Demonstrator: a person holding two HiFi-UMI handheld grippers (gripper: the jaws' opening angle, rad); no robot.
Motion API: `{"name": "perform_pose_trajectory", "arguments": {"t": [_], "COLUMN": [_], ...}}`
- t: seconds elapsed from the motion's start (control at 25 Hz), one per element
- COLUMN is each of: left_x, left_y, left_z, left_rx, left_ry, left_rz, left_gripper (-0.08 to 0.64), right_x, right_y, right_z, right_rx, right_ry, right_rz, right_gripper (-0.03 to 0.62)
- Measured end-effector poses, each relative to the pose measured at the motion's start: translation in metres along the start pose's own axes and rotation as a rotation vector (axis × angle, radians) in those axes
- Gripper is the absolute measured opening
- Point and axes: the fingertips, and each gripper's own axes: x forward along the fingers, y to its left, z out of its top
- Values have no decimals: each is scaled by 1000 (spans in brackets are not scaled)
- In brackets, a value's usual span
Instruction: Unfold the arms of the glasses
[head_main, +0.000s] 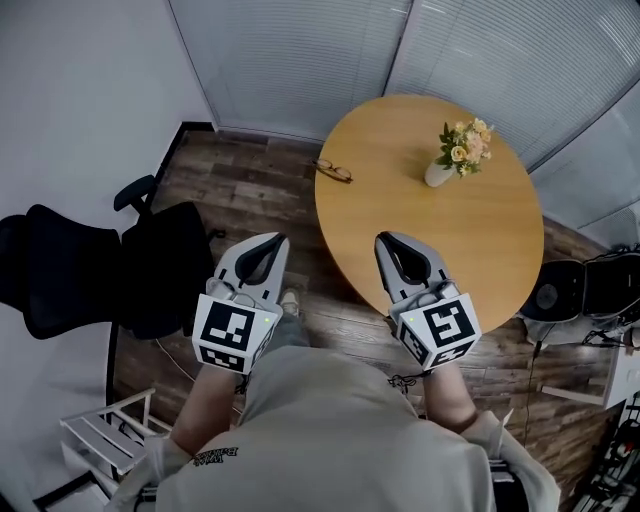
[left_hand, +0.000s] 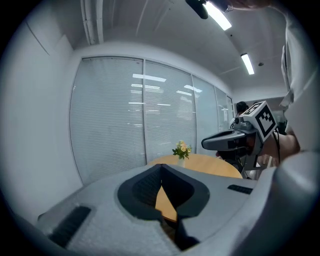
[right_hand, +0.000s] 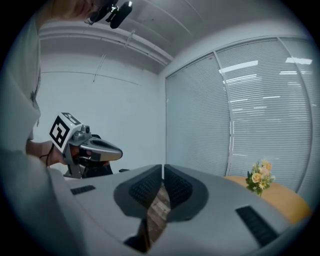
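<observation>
Left claw (head_main: 272, 245): held in the air over the floor, short of the worktop (head_main: 450, 250). Its own view shows the tips closed together with nothing between them.

Glasses (head_main: 333, 172): on the worktop at its far left rim, well apart from both claws, untouched. Thin dark frame. Too small to tell if the arms are folded, so going by the task I assume they are.

Handling, my read:
- Light, so they'll skate on the smooth wood if pushed. Needs one claw to pin while the other swings an arm.
- Hinges and lenses are the fragile parts.
- Pin at the bridge or the front rim, not on the lenses.
- Catch each arm near its free tip and swing it outward about the hinge, with low force.
- They sit close to the edge, so a nudge to the left could drop them to the floor.

Right claw (head_main: 390, 245): over the near rim of the worktop, also empty. Tips are down to a hairline slit, effectively closed. Both claws need to open before any pick.

Only container: a small white vase (head_main: 437, 174) at the far right of the worktop, upright, holding a bunch of yellow and peach flowers (head_main: 463, 143). It's well clear of the glasses and not in the way.
</observation>
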Motion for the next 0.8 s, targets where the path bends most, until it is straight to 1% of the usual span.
{"name": "perform_pose_trajectory", "arguments": {"t": [0.2, 0.4, 0.6, 0.8], "left_x": [24, 53, 80, 103], "left_y": [44, 87, 111, 132], "left_z": [0, 5, 6, 13], "left_rx": [5, 33, 56, 88], "left_ry": [28, 35, 47, 33], "left_rz": [-53, -104, -189, -233], "left_gripper": [21, 21, 21, 21], "right_x": [50, 93, 124, 146], "right_y": [-10, -23, -28, -38], "right_z": [13, 24, 35, 41], "right_rx": [2, 14, -16, -7], "right_ry": [16, 16, 14, 5], "right_rz": [-43, -101, -139, -191], "right_gripper": [36, 37, 37, 35]}}
